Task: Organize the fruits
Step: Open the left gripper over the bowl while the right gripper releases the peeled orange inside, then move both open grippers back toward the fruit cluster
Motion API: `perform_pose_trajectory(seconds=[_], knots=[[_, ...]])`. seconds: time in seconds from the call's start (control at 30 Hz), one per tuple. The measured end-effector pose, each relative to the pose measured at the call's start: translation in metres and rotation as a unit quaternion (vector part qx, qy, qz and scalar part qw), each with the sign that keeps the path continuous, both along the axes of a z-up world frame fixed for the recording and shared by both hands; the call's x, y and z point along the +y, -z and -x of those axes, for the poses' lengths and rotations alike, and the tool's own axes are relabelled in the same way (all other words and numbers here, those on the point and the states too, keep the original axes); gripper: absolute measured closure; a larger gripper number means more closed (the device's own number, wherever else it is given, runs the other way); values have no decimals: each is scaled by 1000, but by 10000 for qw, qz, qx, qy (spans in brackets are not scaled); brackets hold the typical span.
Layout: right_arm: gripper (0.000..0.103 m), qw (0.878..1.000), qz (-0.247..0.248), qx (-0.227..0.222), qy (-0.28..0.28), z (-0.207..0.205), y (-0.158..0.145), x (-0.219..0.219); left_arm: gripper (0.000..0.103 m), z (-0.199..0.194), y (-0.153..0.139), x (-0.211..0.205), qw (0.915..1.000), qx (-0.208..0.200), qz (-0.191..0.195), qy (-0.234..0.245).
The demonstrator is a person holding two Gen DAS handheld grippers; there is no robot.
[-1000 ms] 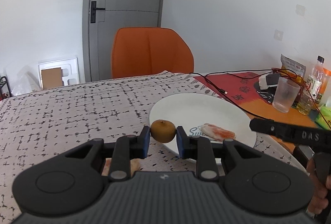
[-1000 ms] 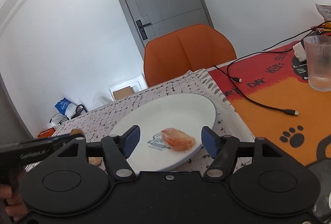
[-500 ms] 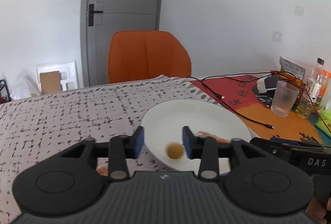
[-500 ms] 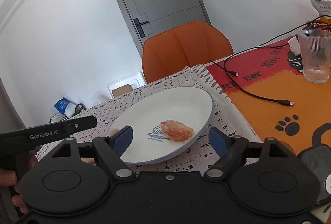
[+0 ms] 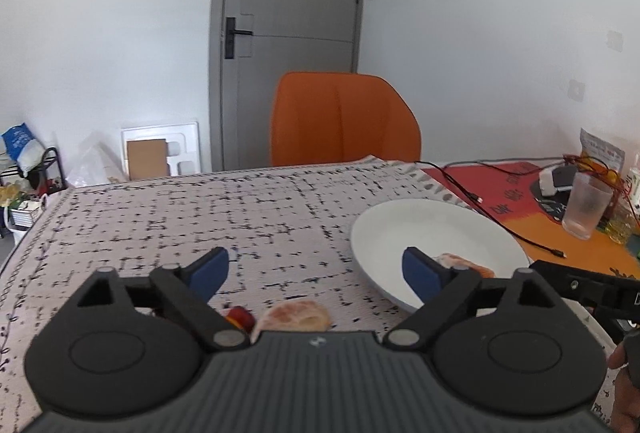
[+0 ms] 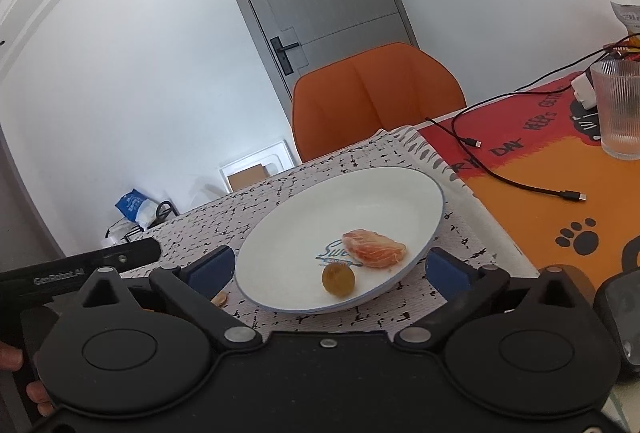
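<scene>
A white plate (image 6: 400,189) lies on the patterned tablecloth and holds a small round brown fruit (image 6: 338,279) and a peeled orange-pink fruit segment (image 6: 374,248). The plate (image 5: 424,229) and the segment (image 5: 460,261) also show in the left wrist view. My left gripper (image 5: 316,267) is open and empty above the cloth, left of the plate. Just below it lie another peeled segment (image 5: 296,316) and a small red fruit (image 5: 240,315). My right gripper (image 6: 326,271) is open and empty, its fingers either side of the plate's near edge.
An orange chair (image 5: 344,119) stands at the table's far side. To the right, on an orange-red mat (image 6: 560,193), lie a black cable (image 6: 516,185) and a ribbed glass (image 6: 618,113). A small fruit piece (image 6: 221,298) lies by the plate's left edge.
My left gripper opened and dropped the round brown fruit onto the plate, then swung left off the plate and opened wide. My right gripper opened a little wider and edged nearer the plate.
</scene>
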State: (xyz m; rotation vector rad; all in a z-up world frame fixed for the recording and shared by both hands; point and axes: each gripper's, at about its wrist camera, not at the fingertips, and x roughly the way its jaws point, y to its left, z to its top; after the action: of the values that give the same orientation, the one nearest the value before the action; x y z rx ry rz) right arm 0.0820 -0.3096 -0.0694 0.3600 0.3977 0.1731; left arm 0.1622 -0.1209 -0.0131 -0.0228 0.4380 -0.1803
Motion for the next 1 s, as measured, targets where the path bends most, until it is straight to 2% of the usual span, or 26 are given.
perform_pose_trajectory(seconds=[0.27, 0.4, 0.53, 0.7, 1.0], knots=[[0, 9999, -12, 121, -56, -2, -3, 10, 4, 11, -7, 25, 9995, -34, 284, -162], [0, 9997, 166, 142, -138, -2, -4, 19, 3, 18, -8, 39, 9986, -84, 469, -211], [0, 9994, 235, 128, -208, 0, -7, 27, 3, 25, -7, 48, 9985, -144, 367, -389], [0, 9990, 196, 229, -345, -2, -7, 35, 3, 30, -8, 63, 9977, -43, 458, -489], [0, 9974, 266, 295, -606, -2, -8, 56, 3, 40, -5, 87, 9965, 56, 335, -766]])
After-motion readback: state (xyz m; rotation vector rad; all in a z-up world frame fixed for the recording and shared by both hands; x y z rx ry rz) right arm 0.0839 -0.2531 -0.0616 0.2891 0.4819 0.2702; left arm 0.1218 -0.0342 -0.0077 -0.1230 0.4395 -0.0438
